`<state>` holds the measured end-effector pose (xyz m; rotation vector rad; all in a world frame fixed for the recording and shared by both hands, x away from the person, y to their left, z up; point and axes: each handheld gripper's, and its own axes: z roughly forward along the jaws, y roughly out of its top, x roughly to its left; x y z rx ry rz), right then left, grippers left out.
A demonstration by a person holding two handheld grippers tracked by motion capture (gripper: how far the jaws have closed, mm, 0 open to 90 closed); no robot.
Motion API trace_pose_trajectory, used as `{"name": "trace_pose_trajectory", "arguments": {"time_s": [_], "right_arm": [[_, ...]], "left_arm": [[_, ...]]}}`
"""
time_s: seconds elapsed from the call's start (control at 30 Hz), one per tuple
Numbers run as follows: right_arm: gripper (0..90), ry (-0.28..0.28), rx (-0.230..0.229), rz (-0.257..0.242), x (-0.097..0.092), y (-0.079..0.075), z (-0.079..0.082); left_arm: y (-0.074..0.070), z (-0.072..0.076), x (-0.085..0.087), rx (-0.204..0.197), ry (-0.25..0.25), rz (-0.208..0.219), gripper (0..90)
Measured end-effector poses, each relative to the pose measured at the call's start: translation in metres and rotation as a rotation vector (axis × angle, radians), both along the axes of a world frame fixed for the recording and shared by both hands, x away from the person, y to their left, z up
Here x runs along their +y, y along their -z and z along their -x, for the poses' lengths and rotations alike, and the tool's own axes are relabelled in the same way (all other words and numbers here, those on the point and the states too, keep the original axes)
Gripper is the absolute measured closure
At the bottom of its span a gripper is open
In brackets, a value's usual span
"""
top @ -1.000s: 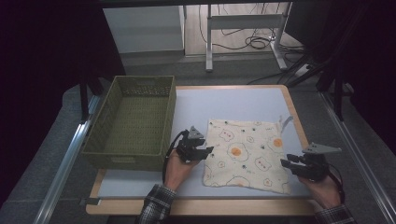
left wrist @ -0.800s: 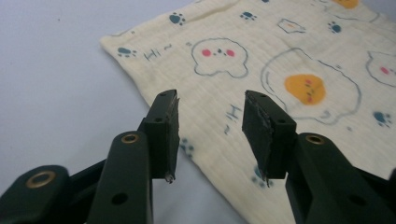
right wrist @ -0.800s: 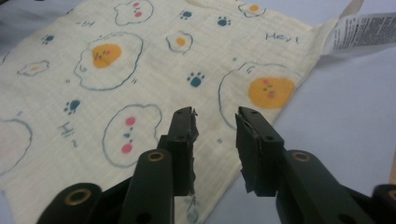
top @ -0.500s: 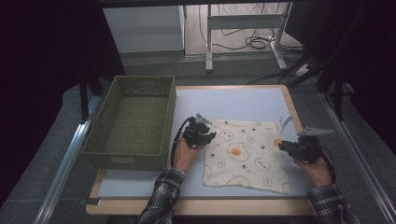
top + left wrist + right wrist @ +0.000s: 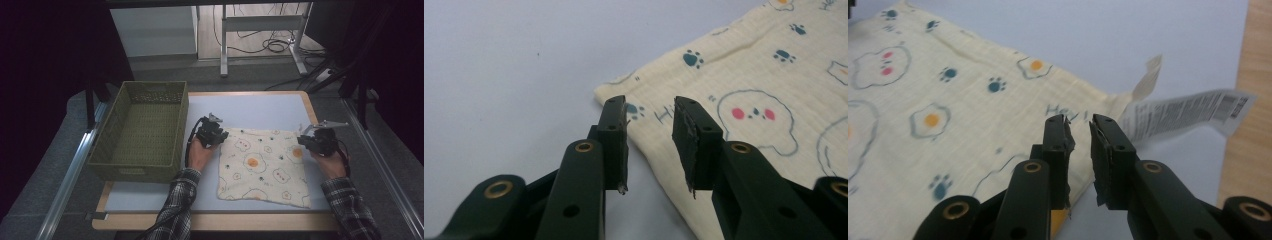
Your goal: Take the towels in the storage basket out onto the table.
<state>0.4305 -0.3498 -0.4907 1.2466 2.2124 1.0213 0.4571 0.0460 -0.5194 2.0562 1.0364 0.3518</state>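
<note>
A cream cloth [image 5: 262,165] printed with fried eggs and paw marks lies flat on the pale blue table top. My left gripper [image 5: 219,133] is at the cloth's far left corner. In the left gripper view its jaws [image 5: 650,107] stand open over that corner of the cloth [image 5: 764,90], with nothing held between them. My right gripper [image 5: 307,140] is at the far right corner. There its jaws [image 5: 1079,122] show a narrow gap just above the cloth's edge [image 5: 948,100], beside a white printed label [image 5: 1188,112] sewn to the corner.
A green woven basket [image 5: 142,127] with nothing in it stands at the left, close to my left hand. The table's wooden rim [image 5: 312,110] runs just right of the right gripper. Bare blue surface [image 5: 250,107] lies beyond the cloth.
Both grippers have moved away from the person, from the cloth's near half up to its far corners. The cloth has not shifted.
</note>
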Motion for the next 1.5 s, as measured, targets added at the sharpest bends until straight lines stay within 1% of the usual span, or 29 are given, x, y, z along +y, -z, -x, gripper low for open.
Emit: {"name": "trace_pose_trajectory", "arguments": {"time_s": [0.1, 0.17, 0.3, 0.33, 0.4, 0.53, 0.6, 0.67, 0.7, 0.73, 0.8, 0.9, 0.97, 1.0, 1.1, 1.2, 1.27, 1.3, 1.33, 1.4, 1.47, 1.5], "right_arm": [[76.8, 0.011, -0.004, 0.002, 0.001, 0.000, -0.012], [76.7, 0.021, -0.005, 0.014, 0.002, 0.002, -0.019], [76.1, 0.042, -0.010, 0.041, 0.003, 0.006, -0.032], [76.0, 0.051, -0.010, 0.047, 0.003, 0.007, -0.034], [74.3, 0.061, -0.010, 0.061, 0.003, 0.010, -0.040], [69.6, 0.075, 0.005, 0.063, 0.001, 0.015, -0.045], [67.4, 0.065, 0.017, 0.064, 0.002, 0.018, -0.047], [65.6, 0.059, 0.017, 0.095, 0.004, 0.021, -0.048], [65.6, 0.054, 0.021, 0.103, 0.006, 0.022, -0.048], [65.9, 0.052, 0.014, 0.111, 0.007, 0.024, -0.048], [68.3, 0.058, 0.010, 0.101, 0.007, 0.025, -0.048], [81.3, 0.092, 0.017, 0.090, 0.006, 0.024, -0.047], [89.3, 0.088, 0.030, 0.089, 0.006, 0.023, -0.047], [89.4, 0.076, 0.042, 0.082, 0.006, 0.023, -0.046], [89.8, 0.073, 0.047, 0.090, 0.007, 0.022, -0.045], [90.0, 0.080, 0.055, 0.070, 0.005, 0.022, -0.046], [90.0, 0.081, 0.048, 0.075, 0.004, 0.021, -0.046], [90.0, 0.086, 0.044, 0.069, 0.003, 0.019, -0.045], [90.0, 0.084, 0.040, 0.059, 0.002, 0.018, -0.045], [90.0, 0.085, 0.038, 0.033, -0.001, 0.014, -0.043], [90.0, 0.078, 0.036, 0.030, -0.003, 0.010, -0.043], [90.0, 0.077, 0.033, 0.037, -0.004, 0.009, -0.043]], "left_arm": [[0.001, -0.008, -0.002, 0.000, -0.001, 0.016, 67.7], [0.003, -0.012, -0.005, -0.003, -0.008, 0.006, 68.5], [0.006, -0.022, -0.006, -0.002, -0.039, 0.005, 68.2], [0.007, -0.024, -0.006, 0.000, -0.044, 0.014, 67.5], [0.009, -0.026, -0.008, -0.004, -0.061, 0.002, 65.0], [0.014, -0.032, -0.009, 0.000, -0.073, -0.013, 61.0], [0.018, -0.033, -0.010, 0.005, -0.072, -0.022, 59.3], [0.019, -0.034, -0.012, -0.007, -0.073, -0.031, 57.4], [0.019, -0.034, -0.012, -0.010, -0.072, -0.034, 57.0], [0.019, -0.034, -0.013, -0.012, -0.068, -0.039, 57.3], [0.019, -0.033, -0.014, -0.020, -0.048, -0.050, 60.4], [0.019, -0.030, -0.017, -0.015, -0.032, -0.042, 72.9], [0.019, -0.030, -0.019, -0.012, -0.025, -0.041, 80.8], [0.019, -0.029, -0.019, -0.009, -0.025, -0.037, 82.2], [0.019, -0.030, -0.018, 0.002, -0.022, -0.022, 84.4], [0.018, -0.029, -0.019, -0.010, -0.019, -0.037, 85.7], [0.018, -0.029, -0.018, -0.006, -0.018, -0.032, 85.9], [0.018, -0.029, -0.018, -0.004, -0.019, -0.027, 86.0], [0.018, -0.029, -0.017, -0.004, -0.020, -0.024, 86.2], [0.018, -0.028, -0.017, -0.011, -0.024, -0.032, 86.8], [0.017, -0.027, -0.016, -0.017, -0.025, -0.034, 86.8], [0.017, -0.027, -0.015, -0.017, -0.026, -0.033, 87.0]]}}
